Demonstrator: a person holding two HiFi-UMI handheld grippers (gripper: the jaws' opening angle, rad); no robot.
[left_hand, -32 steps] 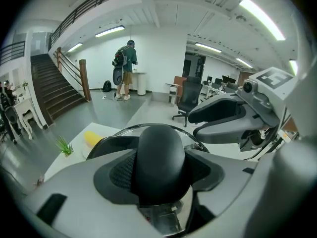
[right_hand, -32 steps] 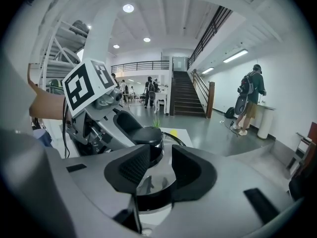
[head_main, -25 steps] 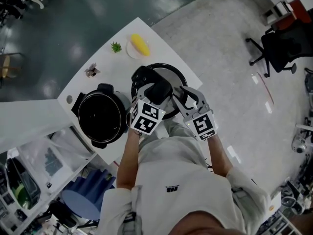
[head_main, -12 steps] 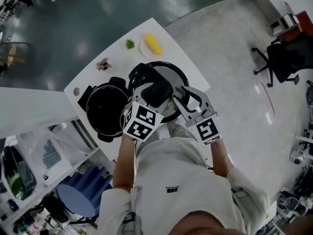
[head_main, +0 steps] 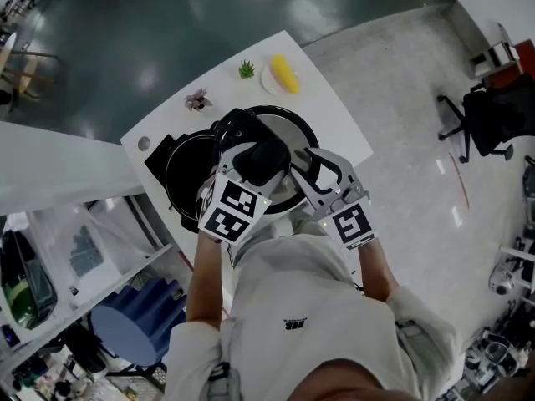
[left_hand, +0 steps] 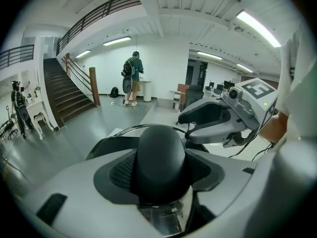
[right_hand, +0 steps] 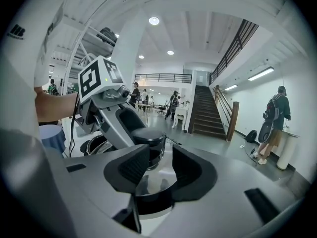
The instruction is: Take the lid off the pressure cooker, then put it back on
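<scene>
The open cooker pot (head_main: 180, 186) stands at the bench's (head_main: 333, 111) left edge. The left gripper (head_main: 261, 161) clamps the knob (left_hand: 161, 157) of the lid (head_main: 294, 132), which is held just right of the pot. The right gripper (right_hand: 159, 168) straddles its near rim, jaws narrow, grip unclear. A slipping knob could tilt the lid onto the pot's rim.

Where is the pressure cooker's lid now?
In the head view's centre, the lid is over the white table, just right of the open pot, with the left tongs on its knob.
</scene>
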